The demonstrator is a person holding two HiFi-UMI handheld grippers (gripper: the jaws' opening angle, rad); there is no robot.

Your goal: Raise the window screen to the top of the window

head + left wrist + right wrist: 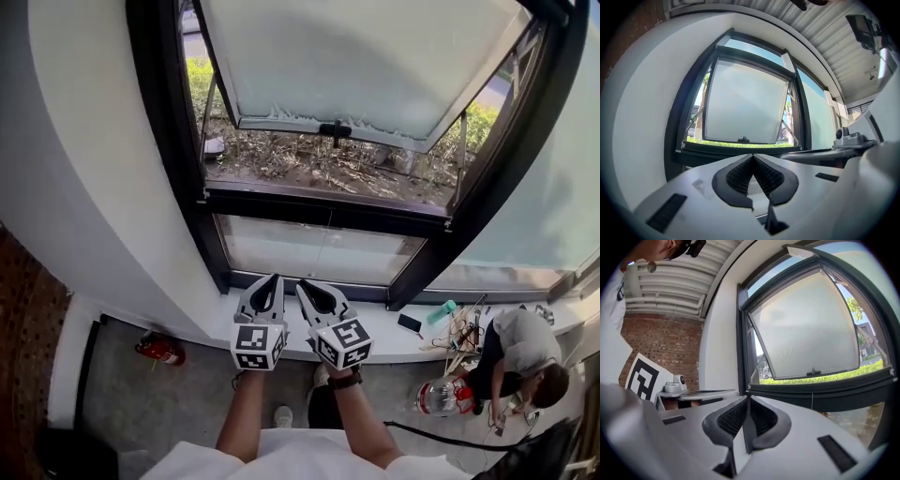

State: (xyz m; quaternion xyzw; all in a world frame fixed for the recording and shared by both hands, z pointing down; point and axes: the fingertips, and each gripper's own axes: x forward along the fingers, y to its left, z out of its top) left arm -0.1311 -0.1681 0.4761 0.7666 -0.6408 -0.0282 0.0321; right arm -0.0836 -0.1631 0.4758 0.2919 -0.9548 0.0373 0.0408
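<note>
A black-framed window (183, 169) fills the wall ahead. Its frosted upper sash (366, 66) is swung outward at the bottom, with a dark handle (335, 129) on its lower edge. In the left gripper view the sash (743, 105) is straight ahead. In the right gripper view the sash (806, 329) is ahead and to the right. I cannot make out a screen in the opening. A thin cord (812, 401) hangs at the middle rail. My left gripper (271, 279) (753, 156) and right gripper (304, 286) (747, 398) are side by side below the lower pane (314, 251), both shut and holding nothing.
A white sill (394, 345) runs under the window, with a phone (409, 323) and loose clutter (457, 330) at its right end. A person (525, 361) crouches on the floor at the lower right beside a clear bottle (441, 396). A red extinguisher (161, 349) lies at the lower left.
</note>
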